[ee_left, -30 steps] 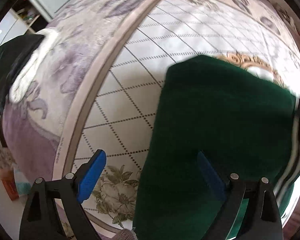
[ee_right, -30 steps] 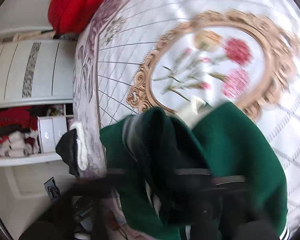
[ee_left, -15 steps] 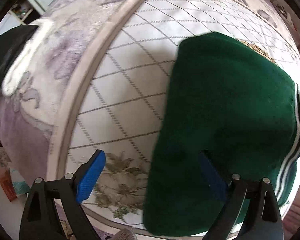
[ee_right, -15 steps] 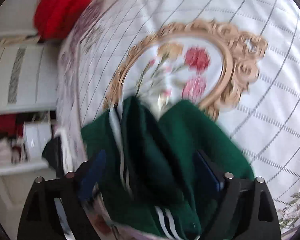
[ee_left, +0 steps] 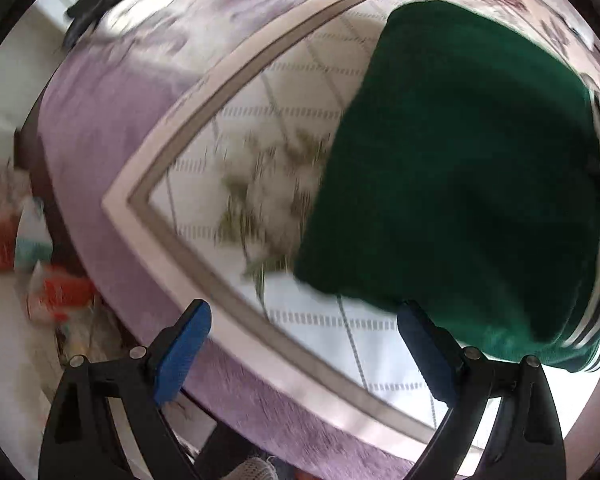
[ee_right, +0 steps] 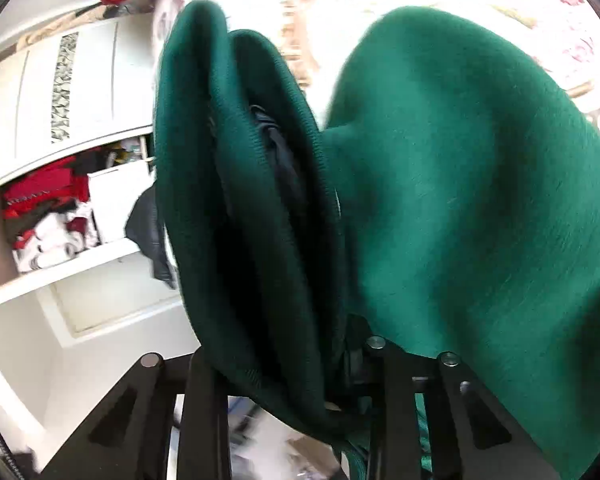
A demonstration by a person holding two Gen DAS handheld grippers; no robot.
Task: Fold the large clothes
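The right gripper [ee_right: 284,368] has just been closing, its fingers now pinching a thick bunch of the green garment [ee_right: 460,184]. The left gripper [ee_left: 300,344] hangs with fingers wide and empty above the bed [ee_left: 112,148], where the garment's folded bulk lies on the patterned cover.

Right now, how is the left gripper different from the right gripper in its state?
The left gripper stands wide open with nothing between its blue pads, while the right gripper has just been closing and has thick folds of the green garment between its fingers. The left gripper hangs over the bedspread beside the garment; the right gripper's view is filled by it. Both have the same black frames.
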